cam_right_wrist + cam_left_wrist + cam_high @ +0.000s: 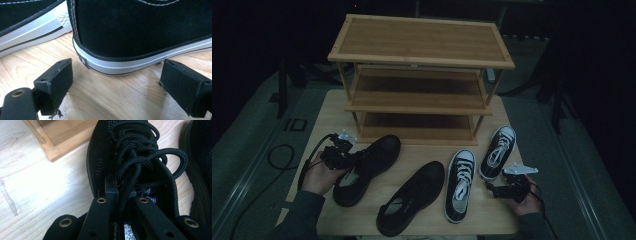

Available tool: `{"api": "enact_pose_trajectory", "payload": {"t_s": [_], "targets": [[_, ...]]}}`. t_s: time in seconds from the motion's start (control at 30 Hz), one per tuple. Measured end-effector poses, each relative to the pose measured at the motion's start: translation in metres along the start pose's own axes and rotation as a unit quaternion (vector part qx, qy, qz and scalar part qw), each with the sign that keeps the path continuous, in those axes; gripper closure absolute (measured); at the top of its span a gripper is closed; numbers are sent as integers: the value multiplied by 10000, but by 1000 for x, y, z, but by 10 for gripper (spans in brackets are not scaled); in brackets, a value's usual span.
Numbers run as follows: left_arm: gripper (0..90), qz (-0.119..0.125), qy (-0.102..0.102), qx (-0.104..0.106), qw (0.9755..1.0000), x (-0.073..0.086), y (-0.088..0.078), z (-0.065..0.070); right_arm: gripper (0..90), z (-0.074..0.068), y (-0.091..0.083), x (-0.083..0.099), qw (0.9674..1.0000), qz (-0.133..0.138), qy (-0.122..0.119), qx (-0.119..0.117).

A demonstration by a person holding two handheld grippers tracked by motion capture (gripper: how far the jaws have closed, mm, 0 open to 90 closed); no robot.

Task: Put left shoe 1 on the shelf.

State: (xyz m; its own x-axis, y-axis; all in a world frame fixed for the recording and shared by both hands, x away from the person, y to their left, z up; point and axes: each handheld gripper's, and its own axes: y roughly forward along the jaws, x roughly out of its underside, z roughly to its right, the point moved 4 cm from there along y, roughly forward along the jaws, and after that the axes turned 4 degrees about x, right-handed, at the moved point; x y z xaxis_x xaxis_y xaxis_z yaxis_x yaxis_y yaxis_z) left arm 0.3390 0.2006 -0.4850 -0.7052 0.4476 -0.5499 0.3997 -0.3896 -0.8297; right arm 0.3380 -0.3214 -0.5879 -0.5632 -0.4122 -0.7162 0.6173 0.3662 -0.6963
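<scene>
Presently, the left black shoe [364, 167] lay near the surface's left edge, toe pointing toward the bottom shelf of the wooden shoe rack [419, 75], heel toward the front edge. The left hand-held gripper [341, 156] was at the shoe's opening; in the left gripper view its jaws stood drawn together, clamped on the shoe's tongue and laces [140, 167]. The left hand [317, 177] held that gripper from the heel side, its cable looping off the surface's left edge.

Just right of it, a second black shoe [412, 197] lay at a similar angle, heel near the front edge, apart from the first. Further right lay a black-and-white sneaker [459, 185], toe toward the rack, and a second sneaker [498, 151] beyond it, nearer the right edge.

The right hand-held gripper [492, 190] sat at the surface's front right corner, jaws set wide apart with nothing between them; in the right gripper view they faced the heel [140, 37] of a sneaker, not touching it. The rack stood along the surface's [324, 115] far edge, three shelves.
</scene>
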Motion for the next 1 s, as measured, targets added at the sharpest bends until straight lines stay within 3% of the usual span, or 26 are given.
{"api": "enact_pose_trajectory", "payload": {"t_s": [0.67, 1.0], "targets": [[877, 212, -409, -204, 9987, -22, 14, -20, 111, 0, 0, 0, 10000, 2, -3, -4], [876, 421, -748, -320, 9958, -52, 31, -32, 111, 0, 0, 0, 10000, 5, -11, -12]]}}
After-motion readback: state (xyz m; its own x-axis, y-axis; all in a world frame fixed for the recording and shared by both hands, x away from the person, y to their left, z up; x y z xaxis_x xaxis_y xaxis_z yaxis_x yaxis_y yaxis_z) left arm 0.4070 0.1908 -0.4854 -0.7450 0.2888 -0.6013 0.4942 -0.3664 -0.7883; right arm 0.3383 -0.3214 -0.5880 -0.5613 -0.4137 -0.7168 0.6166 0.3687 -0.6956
